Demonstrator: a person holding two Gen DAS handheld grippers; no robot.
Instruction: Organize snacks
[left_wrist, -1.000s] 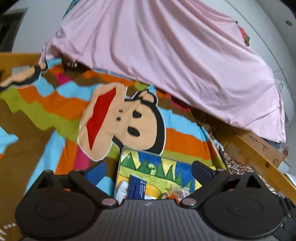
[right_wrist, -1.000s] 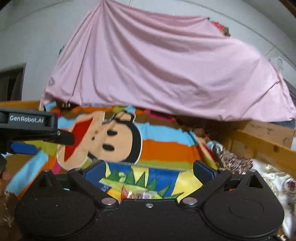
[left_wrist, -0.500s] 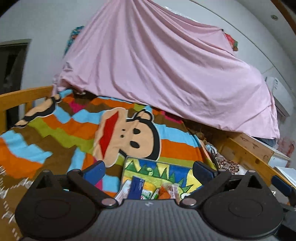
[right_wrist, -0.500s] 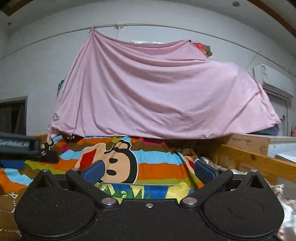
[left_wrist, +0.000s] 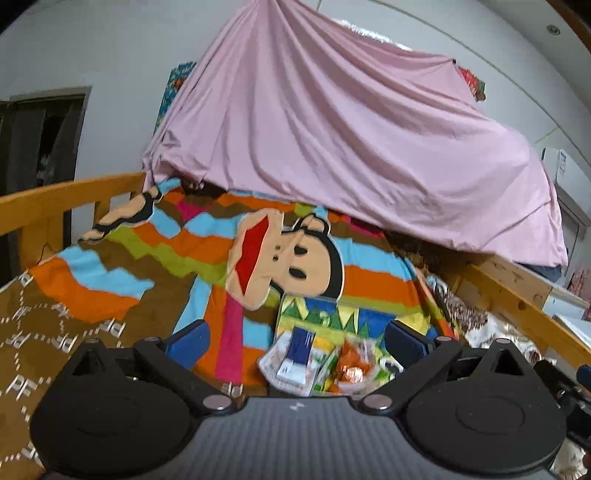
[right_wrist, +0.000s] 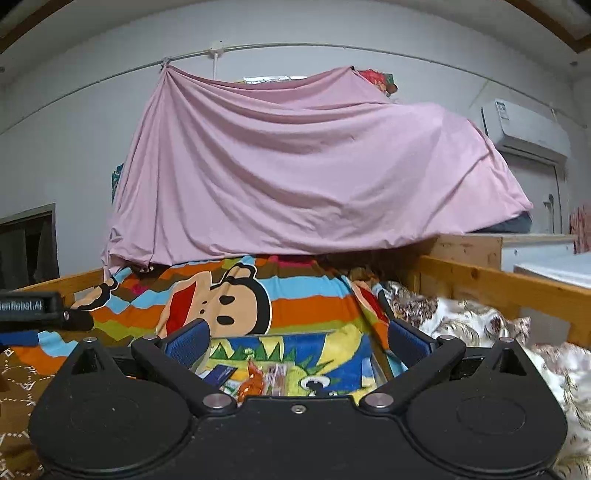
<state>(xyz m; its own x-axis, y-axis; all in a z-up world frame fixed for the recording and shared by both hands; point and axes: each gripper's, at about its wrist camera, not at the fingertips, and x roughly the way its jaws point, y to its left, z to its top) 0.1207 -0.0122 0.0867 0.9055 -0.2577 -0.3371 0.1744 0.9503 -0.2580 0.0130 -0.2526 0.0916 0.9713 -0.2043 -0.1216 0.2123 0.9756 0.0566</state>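
A colourful cartoon-printed tray (left_wrist: 332, 314) lies on the striped blanket, holding several snack packets. In the left wrist view a white and blue packet (left_wrist: 295, 356) and an orange packet (left_wrist: 351, 365) lie in it. My left gripper (left_wrist: 295, 341) hovers just short of the tray, open, nothing between its blue pads (left_wrist: 188, 341). In the right wrist view the tray (right_wrist: 332, 354) holds a dark blue packet (right_wrist: 221, 374) and an orange packet (right_wrist: 255, 380). My right gripper (right_wrist: 297, 341) is open and empty over the tray's near side. The left gripper (right_wrist: 33, 306) shows at far left.
A striped blanket with a cartoon monkey (left_wrist: 288, 258) covers the bed. A pink sheet (right_wrist: 295, 177) hangs across the back. Wooden bed rails run at the left (left_wrist: 55, 199) and the right (right_wrist: 498, 284). A floral cloth (right_wrist: 461, 317) lies right of the tray.
Both views have tilted up from the bed toward the wall, then settled. The left view has swung left, so the tray sits right of centre. Both grippers stay open.
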